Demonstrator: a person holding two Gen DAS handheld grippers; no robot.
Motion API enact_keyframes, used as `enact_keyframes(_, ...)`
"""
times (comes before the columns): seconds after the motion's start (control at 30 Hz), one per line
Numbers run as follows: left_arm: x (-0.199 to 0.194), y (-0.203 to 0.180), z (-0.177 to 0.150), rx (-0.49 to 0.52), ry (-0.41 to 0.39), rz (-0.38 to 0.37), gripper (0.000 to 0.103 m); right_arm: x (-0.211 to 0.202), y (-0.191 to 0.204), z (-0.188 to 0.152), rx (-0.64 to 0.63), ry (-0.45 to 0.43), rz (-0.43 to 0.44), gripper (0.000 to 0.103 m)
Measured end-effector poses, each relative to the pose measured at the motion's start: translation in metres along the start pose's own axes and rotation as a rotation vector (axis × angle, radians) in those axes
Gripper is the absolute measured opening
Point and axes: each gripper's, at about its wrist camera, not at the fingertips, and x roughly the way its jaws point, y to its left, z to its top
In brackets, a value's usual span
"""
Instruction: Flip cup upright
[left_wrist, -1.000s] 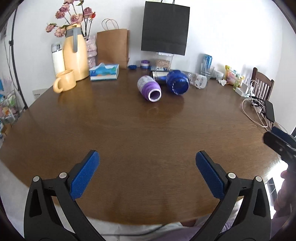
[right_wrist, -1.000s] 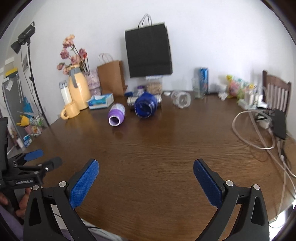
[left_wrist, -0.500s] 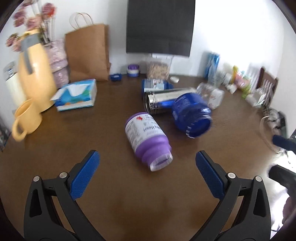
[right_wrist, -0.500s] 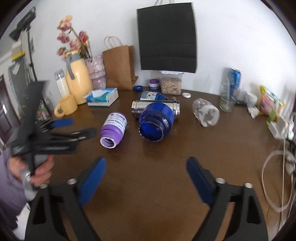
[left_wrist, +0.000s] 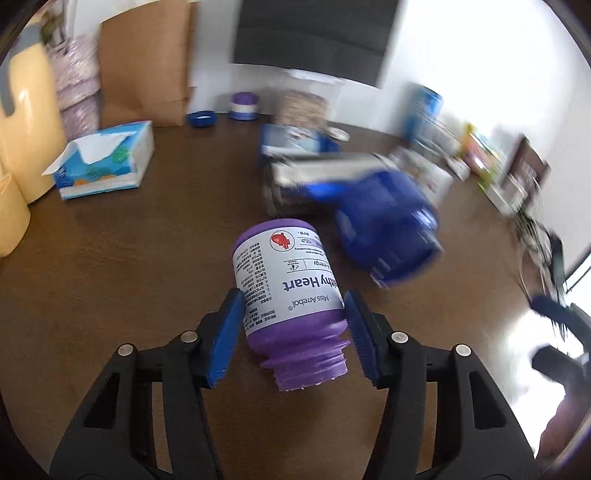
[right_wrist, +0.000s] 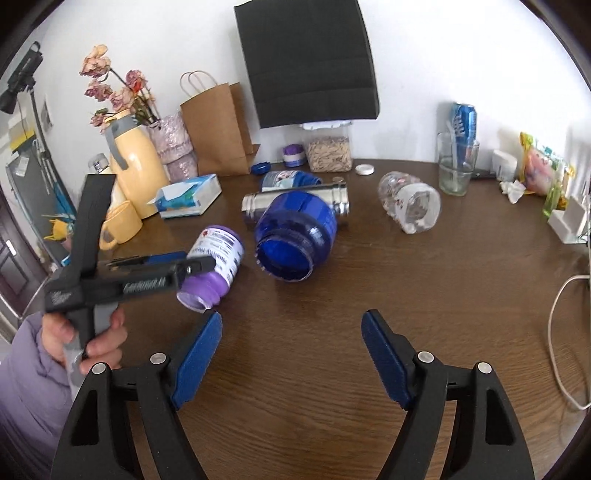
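A purple bottle (left_wrist: 291, 299) with a white label lies on its side on the brown table (left_wrist: 129, 266), mouth toward me. My left gripper (left_wrist: 293, 332) has its blue pads on both sides of the bottle's body, closed on it. The bottle also shows in the right wrist view (right_wrist: 218, 266), with the left gripper (right_wrist: 184, 264) around it. My right gripper (right_wrist: 291, 354) is open and empty above the table, in front of a blue jar (right_wrist: 295, 236) that lies on its side.
A steel flask (right_wrist: 295, 201), a clear jar (right_wrist: 410, 206) and another blue bottle (right_wrist: 288, 181) lie on their sides behind. A tissue box (right_wrist: 188, 195), yellow jug (right_wrist: 136, 173), yellow mug (right_wrist: 118, 225), paper bags and a glass (right_wrist: 456, 170) stand at the back. Cables (right_wrist: 565, 332) lie right.
My left gripper has moved forward to the purple bottle and closed its pads around it. My right gripper has moved forward toward the blue jar and stays open.
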Motion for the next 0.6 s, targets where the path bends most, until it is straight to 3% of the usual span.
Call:
enact_keyframes(0.07, -0.016, -0.023, -0.023, 0.071, 0.002, -0.014, 0.051, 0.0, 0.0, -0.005, 0.005, 0.0, 0.02, 0.082)
enact_keyframes(0.2, -0.044, -0.071, -0.069, 0.239, -0.004, -0.117, 0.052, 0.003, -0.002, -0.013, 0.037, 0.024, 0.071, 0.082)
enact_keyframes(0.33, -0.054, -0.095, -0.086, 0.342, 0.014, -0.183, 0.054, 0.002, 0.0, -0.023, 0.054, 0.047, 0.127, 0.082)
enact_keyframes(0.37, -0.053, -0.096, -0.087, 0.364, 0.026, -0.183, 0.058, 0.003, 0.001, -0.026, 0.054, 0.053, 0.129, 0.082)
enact_keyframes(0.43, -0.046, -0.092, -0.088, 0.388, 0.072, -0.131, 0.084, 0.004, 0.0, -0.032, 0.069, 0.061, 0.133, 0.081)
enact_keyframes(0.6, -0.051, -0.072, -0.089, 0.312, 0.047, -0.088, 0.084, 0.009, -0.007, -0.039, 0.132, 0.072, 0.162, 0.052)
